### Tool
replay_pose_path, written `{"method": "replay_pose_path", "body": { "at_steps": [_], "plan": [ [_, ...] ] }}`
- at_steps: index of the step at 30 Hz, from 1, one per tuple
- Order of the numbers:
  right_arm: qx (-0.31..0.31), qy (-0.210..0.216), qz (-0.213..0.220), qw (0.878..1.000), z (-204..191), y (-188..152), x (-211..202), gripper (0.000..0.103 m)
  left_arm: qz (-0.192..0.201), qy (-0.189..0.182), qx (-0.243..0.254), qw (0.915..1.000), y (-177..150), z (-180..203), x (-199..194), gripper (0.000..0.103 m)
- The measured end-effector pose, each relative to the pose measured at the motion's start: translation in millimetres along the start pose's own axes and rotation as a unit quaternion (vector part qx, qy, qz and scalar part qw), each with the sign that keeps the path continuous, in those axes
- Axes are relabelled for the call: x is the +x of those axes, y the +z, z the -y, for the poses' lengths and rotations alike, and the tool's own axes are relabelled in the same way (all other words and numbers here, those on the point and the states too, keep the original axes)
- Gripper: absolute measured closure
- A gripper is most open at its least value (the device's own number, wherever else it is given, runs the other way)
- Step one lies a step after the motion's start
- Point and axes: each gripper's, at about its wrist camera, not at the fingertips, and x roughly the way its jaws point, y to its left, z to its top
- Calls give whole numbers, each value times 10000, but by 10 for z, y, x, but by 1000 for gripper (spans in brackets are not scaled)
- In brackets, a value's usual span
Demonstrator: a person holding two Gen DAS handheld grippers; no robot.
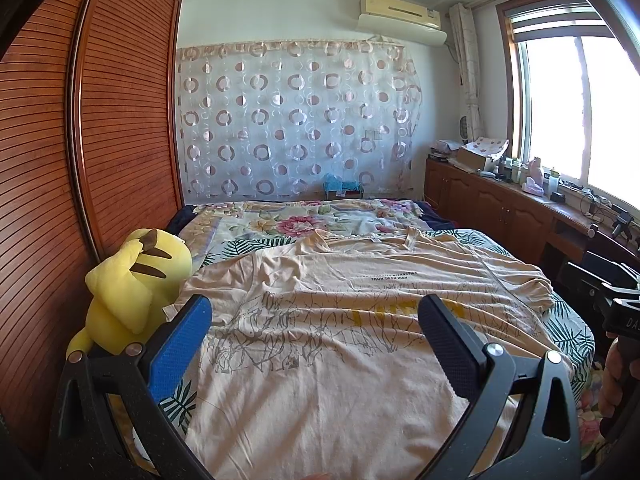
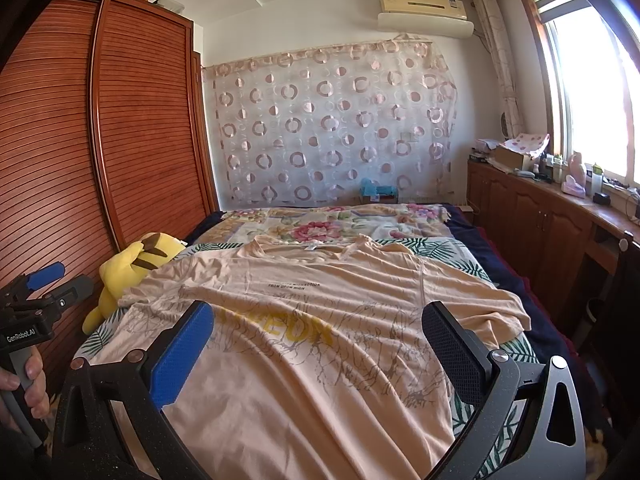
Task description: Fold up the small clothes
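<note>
Bright daylight from window (image 1: 568, 112) at right, blown out to white w/ glare in both views. Bed (image 2: 472, 264) evenly lit; soft shadows in T-shirt (image 1: 340, 320) wrinkles. Wardrobe (image 1: 120, 120) side darker. Strong fisheye bend at edges, black vignette in corners. Focus sharp mid-frame; near tongs (image 2: 320, 344) slightly soft.

I see a yellow plush toy (image 1: 132, 288) lying at the bed's (image 1: 568, 332) left edge, beside a slatted wooden wardrobe (image 1: 120, 120). A circle-patterned curtain (image 1: 296, 120) hangs beyond, an air conditioner (image 1: 400, 16) above it.
</note>
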Motion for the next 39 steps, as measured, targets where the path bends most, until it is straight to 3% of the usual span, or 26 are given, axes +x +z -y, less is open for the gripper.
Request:
{"method": "replay_pose_path", "body": {
  "at_steps": [32,39],
  "plan": [
    [28,3,-21,10000,7,-4,21,0,19,27,37,10000,6,2,-25,0],
    [23,8,-16,10000,6,-1,20,0,50,33,47,10000,127,-24,-98,0]
  ]
}}
